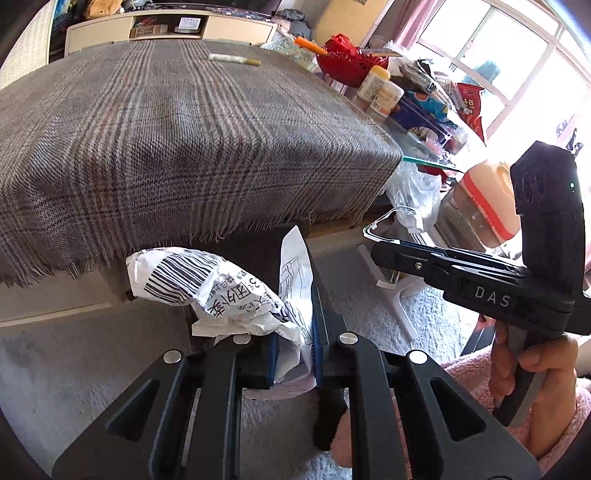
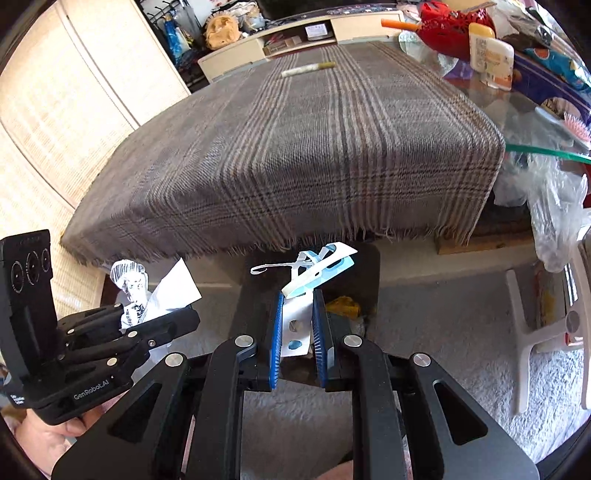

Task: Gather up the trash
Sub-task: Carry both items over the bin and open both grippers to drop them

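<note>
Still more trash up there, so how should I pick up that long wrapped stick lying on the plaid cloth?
Grip the wrapped stick at mid-length, coming from above with the tongs across its narrow width; it lies flat on the plaid cloth, so end grips would slip.

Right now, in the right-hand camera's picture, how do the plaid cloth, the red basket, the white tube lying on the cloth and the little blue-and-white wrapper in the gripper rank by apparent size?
1. plaid cloth
2. red basket
3. Unsure: blue-and-white wrapper and white tube look similar; the wrapper is far nearer.
</note>
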A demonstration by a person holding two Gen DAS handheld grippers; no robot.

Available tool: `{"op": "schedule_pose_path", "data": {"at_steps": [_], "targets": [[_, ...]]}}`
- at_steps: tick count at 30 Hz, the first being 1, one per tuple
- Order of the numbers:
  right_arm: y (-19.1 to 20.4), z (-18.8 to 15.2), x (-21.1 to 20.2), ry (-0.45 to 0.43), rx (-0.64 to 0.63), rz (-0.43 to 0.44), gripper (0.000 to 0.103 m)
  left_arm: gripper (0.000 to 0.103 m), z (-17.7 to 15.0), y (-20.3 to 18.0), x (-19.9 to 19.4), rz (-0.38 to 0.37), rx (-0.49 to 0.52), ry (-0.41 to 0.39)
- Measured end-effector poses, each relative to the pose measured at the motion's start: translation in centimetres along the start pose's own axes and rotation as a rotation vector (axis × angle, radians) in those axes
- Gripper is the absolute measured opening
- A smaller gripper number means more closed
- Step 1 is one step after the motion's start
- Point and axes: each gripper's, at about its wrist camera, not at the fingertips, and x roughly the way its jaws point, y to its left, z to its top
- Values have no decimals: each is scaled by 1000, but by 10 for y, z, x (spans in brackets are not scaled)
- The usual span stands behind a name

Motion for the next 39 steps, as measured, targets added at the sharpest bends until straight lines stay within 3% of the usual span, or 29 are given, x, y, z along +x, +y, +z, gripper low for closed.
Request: {"op": "schedule_pose_path", "data": {"at_steps": [9,15,17,22,23,26,36,39], "targets": [[-12,10,5,-4,28,14,17,13,32,0,-1,4,27,-27],[-8,15,17,17,18,25,17,14,29,3,15,12,35,18],[-8,17,21,24,25,28,19,16,29,6,19,13,23,25],[-16,20,25,31,82,56,20,36,29,11,22,21,14,33],[-17,20,25,30,89,57,23,40,29,11,22,21,15,34],[-17,21,23,21,109,71,50,44,29,11,20,19,15,31],[-17,25,18,1,122,57,50,44,28,13,7,34,24,24],[-18,29,13,-10,118,45,50,48,31,17,0,44,19,15]]}}
